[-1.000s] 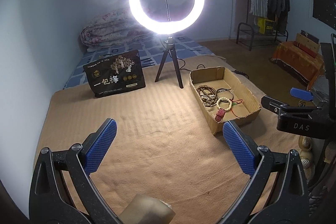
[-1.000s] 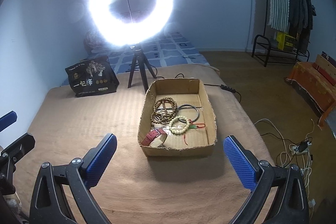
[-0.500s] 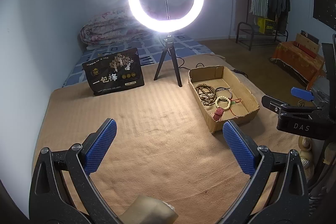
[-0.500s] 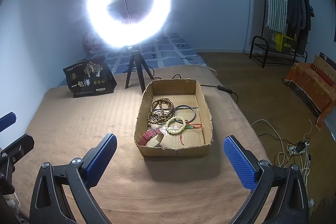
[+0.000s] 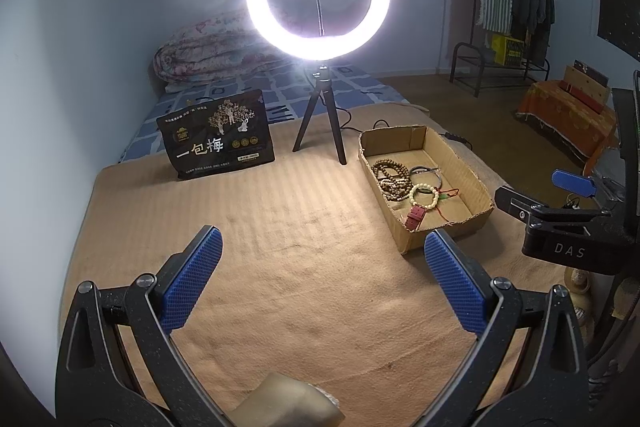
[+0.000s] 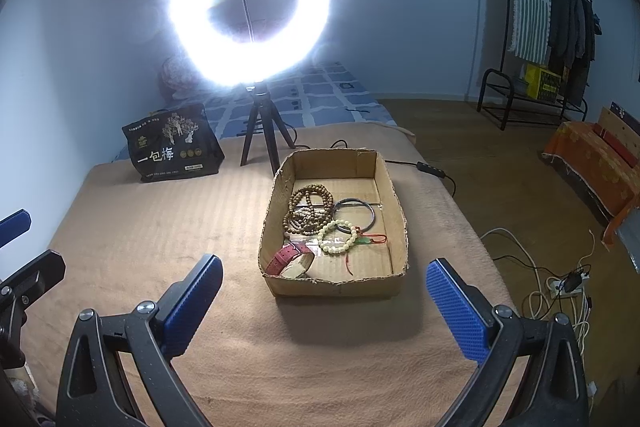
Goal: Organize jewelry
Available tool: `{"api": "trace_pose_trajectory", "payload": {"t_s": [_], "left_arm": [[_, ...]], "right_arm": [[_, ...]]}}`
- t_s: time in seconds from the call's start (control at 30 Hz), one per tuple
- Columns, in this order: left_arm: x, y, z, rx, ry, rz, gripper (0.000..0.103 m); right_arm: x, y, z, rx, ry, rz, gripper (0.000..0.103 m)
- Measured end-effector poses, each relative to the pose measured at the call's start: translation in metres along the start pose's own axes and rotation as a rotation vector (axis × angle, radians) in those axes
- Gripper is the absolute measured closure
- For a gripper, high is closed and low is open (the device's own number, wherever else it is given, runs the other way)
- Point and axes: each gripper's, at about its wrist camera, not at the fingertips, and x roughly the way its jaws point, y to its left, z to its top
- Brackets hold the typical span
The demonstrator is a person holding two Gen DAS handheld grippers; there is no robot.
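A shallow cardboard box (image 6: 394,213) sits on the tan blanket; it also shows in the left wrist view (image 5: 476,183). In it lie brown wooden beads (image 6: 308,209), a dark metal bangle (image 6: 354,211), a pale bead bracelet (image 6: 338,237) with a red cord, and a red strap watch (image 6: 294,259). My right gripper (image 6: 322,291) is open and empty, in front of the box's near wall. My left gripper (image 5: 320,267) is open and empty, over bare blanket left of the box. The right gripper's side (image 5: 560,223) shows in the left wrist view.
A lit ring light on a black tripod (image 6: 260,143) stands behind the box. A black printed bag (image 6: 172,147) stands at the back left. Cables and a power strip (image 6: 568,281) lie on the floor at the right. A clothes rack (image 6: 540,27) stands by the far wall.
Both grippers have drawn back and risen slightly; the box looks a little smaller and farther in both views. Both stay open and empty.
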Motion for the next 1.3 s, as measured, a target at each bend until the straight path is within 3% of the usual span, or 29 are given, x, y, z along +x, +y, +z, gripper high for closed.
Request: {"api": "trace_pose_trajectory", "payload": {"t_s": [1.3], "left_arm": [[0.0, 0.0001, -0.0018, -0.004, -0.002, 0.007, 0.0]], "right_arm": [[0.0013, 0.0012, -0.0059, -0.009, 0.007, -0.003, 0.0]]}}
